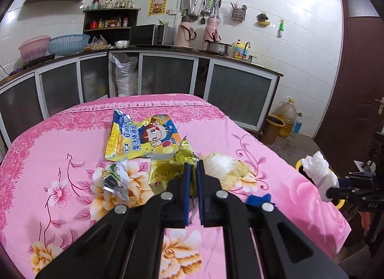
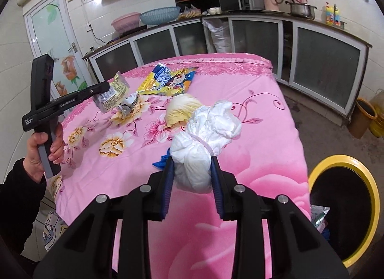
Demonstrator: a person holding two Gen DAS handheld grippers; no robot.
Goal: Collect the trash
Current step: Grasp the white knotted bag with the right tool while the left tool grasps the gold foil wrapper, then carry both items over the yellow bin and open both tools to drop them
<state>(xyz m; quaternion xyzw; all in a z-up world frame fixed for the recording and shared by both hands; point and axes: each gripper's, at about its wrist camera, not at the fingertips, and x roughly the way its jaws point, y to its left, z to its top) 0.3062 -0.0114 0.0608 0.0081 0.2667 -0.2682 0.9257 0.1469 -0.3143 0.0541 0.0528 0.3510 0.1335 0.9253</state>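
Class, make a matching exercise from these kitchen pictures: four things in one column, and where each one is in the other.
1. white wad
2. small yellow wrapper
3. cartoon snack bag
4. yellow-rimmed bin

a. lying flat on the pink cloth
b. on the floor beside the table
c. gripped by the right tool
d. pinched by the left tool

Pairs: 1-c, 2-d, 3-a, 4-b

Near half of the pink floral cloth counter is bare, free passage for me. Far half cluttered: big yellow cartoon snack bag, small crumpled silver wrapper, pale yellow-white fluffy lump. Off the right edge, yellow-rimmed black bin stands w/ mouth unobstructed.
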